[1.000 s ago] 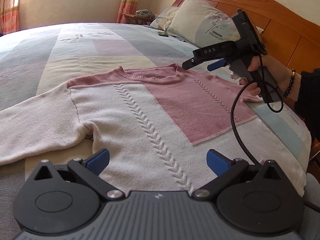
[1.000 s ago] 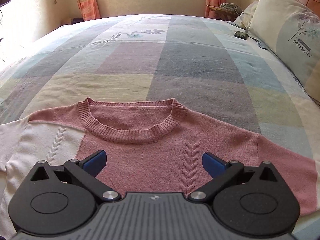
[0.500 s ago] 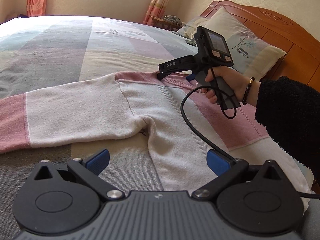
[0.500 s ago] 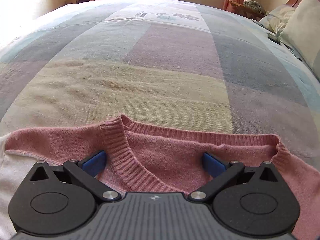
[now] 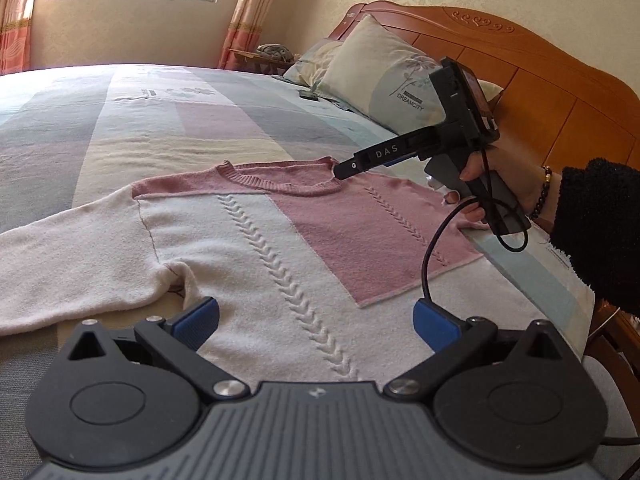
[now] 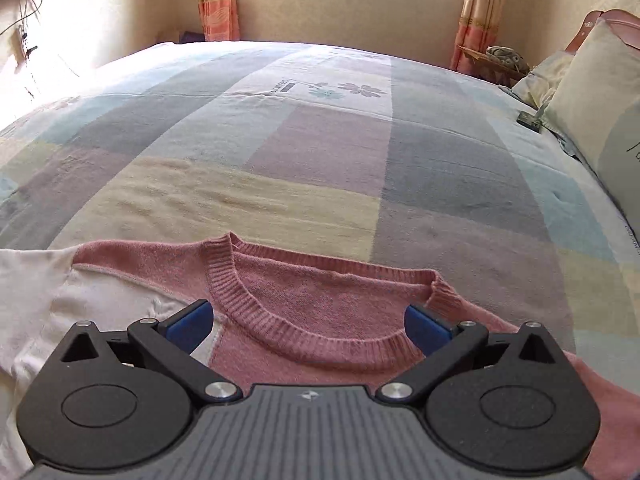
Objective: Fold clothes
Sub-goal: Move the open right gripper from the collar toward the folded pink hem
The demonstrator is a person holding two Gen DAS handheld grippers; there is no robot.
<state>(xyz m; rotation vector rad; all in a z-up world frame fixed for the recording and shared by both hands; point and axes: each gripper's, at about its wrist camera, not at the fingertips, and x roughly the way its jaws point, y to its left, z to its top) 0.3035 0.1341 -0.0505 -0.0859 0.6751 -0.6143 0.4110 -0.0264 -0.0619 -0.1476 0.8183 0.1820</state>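
Backing off from half a second ago, the right gripper [image 6: 307, 320] is hovering jaws spread above the collar of the sweater [image 5: 280, 248] lying flat on the bed [image 6: 320, 152], while the left gripper [image 5: 316, 320], spread too, is swinging back toward 12 o'clock over the hem — folding not yet begun.

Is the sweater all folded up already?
No, the sweater lies spread flat on the bed, with its white sleeve stretched out to the side.
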